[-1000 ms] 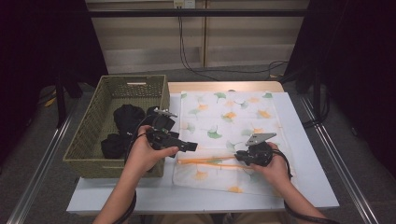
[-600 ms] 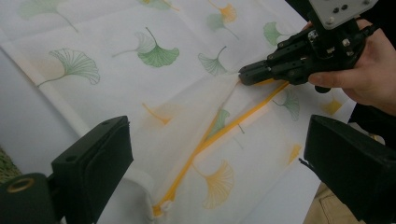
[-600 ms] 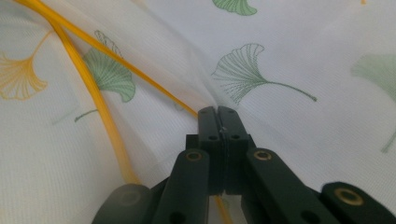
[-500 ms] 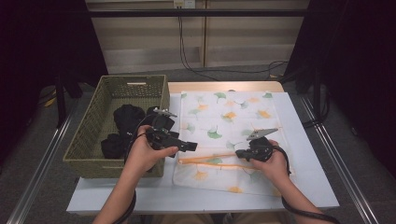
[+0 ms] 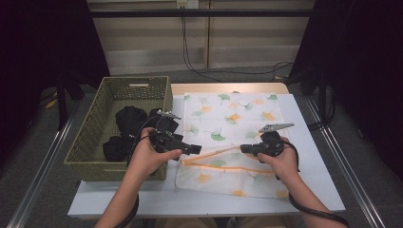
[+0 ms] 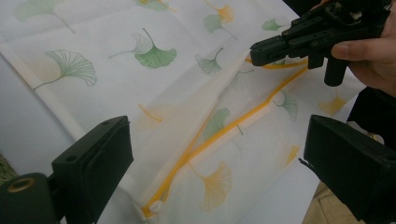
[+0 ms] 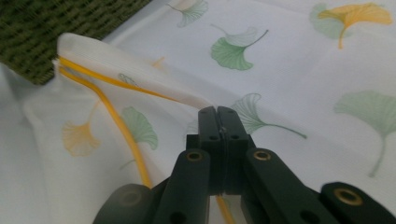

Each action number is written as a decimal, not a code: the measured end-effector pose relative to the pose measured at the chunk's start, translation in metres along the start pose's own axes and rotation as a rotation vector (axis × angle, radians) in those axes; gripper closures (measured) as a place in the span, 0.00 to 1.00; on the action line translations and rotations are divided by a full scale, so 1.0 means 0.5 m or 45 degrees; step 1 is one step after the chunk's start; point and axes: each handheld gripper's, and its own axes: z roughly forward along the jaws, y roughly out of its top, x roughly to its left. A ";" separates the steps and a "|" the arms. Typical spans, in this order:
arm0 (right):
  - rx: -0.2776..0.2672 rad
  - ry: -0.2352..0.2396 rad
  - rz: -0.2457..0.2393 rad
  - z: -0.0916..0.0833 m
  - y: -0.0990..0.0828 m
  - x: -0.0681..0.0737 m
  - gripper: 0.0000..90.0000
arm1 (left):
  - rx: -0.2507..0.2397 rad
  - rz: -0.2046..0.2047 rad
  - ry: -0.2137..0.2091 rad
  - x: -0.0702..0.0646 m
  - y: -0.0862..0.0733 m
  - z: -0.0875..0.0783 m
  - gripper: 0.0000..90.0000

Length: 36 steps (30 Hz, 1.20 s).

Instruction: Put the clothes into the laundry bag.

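Two grippers are working over a white laundry bag [image 5: 233, 142] printed with green and orange ginkgo leaves, which is lying flat on the white table [image 5: 313, 190] just right of a green woven basket [image 5: 95, 128]. I am holding the right gripper [image 5: 243, 149] with its jaws fully closed on the upper fabric edge beside the bag's orange zipper [image 5: 214, 164]; in the right gripper view the two black jaws [image 7: 219, 123] are meeting with no gap, and the pinched cloth is rising toward them in a ridge from the zipper's end near the basket. The jaws have just been closing, with that fabric edge between them. The zipper is standing open: its two orange tracks [image 7: 112, 116] are diverging from the corner of the bag nearest the basket.

I am keeping the left gripper [image 5: 196, 150] level above the bag's left edge, beside the basket's near right corner. Its jaws are standing wide apart in the left gripper view, gripping nothing, with the zipper line [image 6: 219, 135] running between them below. That same view is showing the right gripper [image 6: 257, 49] farther off, pinching the raised fabric.

Several dark garments [image 5: 126, 128] are lying inside the basket. A cable is trailing from each gripper along the forearm.
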 end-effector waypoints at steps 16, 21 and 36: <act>-0.043 0.001 0.040 -0.016 0.032 0.003 1.00 | 0.002 0.007 -0.002 -0.001 0.000 0.002 0.09; -0.055 0.006 0.043 -0.024 0.043 0.000 1.00 | 0.008 0.004 -0.003 0.000 -0.001 0.003 0.09; -0.083 0.011 0.077 -0.029 0.070 -0.013 1.00 | 0.016 0.016 0.005 0.002 -0.002 0.006 0.09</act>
